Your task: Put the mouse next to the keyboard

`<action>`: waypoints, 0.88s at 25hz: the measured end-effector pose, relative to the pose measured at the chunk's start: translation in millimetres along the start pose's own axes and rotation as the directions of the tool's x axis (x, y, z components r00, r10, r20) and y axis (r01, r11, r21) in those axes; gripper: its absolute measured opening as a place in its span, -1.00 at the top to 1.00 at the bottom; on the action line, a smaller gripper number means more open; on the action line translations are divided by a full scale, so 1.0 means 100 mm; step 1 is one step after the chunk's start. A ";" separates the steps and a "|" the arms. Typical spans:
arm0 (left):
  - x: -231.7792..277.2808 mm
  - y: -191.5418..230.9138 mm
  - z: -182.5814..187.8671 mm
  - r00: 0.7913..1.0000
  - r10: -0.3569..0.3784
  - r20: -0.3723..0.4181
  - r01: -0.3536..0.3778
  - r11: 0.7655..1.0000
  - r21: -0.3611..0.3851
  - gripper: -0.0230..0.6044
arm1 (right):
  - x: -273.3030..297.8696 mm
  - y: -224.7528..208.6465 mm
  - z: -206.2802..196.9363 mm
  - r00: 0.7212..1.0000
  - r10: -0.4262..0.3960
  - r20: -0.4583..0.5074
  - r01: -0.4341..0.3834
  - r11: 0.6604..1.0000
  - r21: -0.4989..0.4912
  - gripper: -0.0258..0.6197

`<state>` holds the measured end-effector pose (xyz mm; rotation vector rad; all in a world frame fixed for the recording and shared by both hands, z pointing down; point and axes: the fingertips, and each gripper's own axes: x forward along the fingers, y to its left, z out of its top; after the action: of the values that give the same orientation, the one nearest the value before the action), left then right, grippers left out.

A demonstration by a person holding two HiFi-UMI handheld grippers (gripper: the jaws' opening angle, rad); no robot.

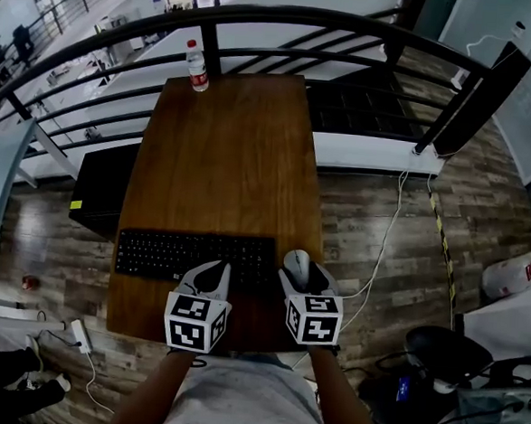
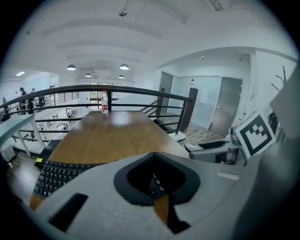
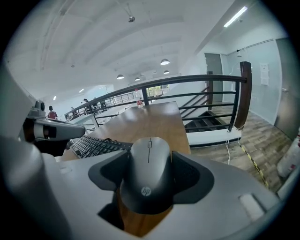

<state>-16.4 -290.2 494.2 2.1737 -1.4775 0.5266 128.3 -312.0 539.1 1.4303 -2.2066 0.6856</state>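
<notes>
A grey HP mouse (image 1: 296,264) sits between the jaws of my right gripper (image 1: 301,277), just right of the black keyboard (image 1: 181,255) near the wooden table's (image 1: 224,158) front right edge. In the right gripper view the mouse (image 3: 149,171) fills the gap and both jaws press its sides, with wood showing beneath it. I cannot tell if it touches the table. My left gripper (image 1: 212,274) hovers over the keyboard's right half with its jaws together and nothing held; keys (image 2: 56,176) show at the left of its view.
A water bottle (image 1: 198,66) stands at the table's far edge by the black railing (image 1: 261,20). A black box (image 1: 99,186) sits below the table's left side. A white cable (image 1: 386,242) runs over the floor at right, near a dark chair (image 1: 441,355).
</notes>
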 end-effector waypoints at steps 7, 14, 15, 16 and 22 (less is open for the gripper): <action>0.22 0.13 0.00 0.999 -0.031 -0.028 0.032 0.999 0.004 0.94 | 0.28 -0.14 -0.11 0.997 -0.049 -0.058 0.049 0.999 0.013 -0.02; 0.36 0.33 -0.03 0.997 -0.049 -0.052 0.049 0.999 -0.008 0.94 | 0.53 -0.21 -0.24 0.988 -0.100 -0.118 0.102 0.995 0.010 -0.02; 0.38 0.37 -0.03 0.997 -0.051 -0.056 0.051 0.999 -0.010 0.94 | 0.57 -0.21 -0.25 0.986 -0.107 -0.124 0.109 0.994 0.010 -0.02; 0.40 0.40 -0.04 0.997 -0.055 -0.059 0.054 0.998 -0.012 0.94 | 0.60 -0.21 -0.26 0.985 -0.114 -0.130 0.116 0.993 0.009 -0.02; 0.48 0.51 -0.06 0.994 -0.078 -0.073 0.077 0.997 -0.012 0.94 | 0.74 -0.28 -0.31 0.973 -0.172 -0.155 0.174 0.985 -0.002 -0.02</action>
<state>-47.4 -339.0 533.1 2.1716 -1.3488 0.5652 128.8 -355.7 612.1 1.5003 -1.9373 0.7232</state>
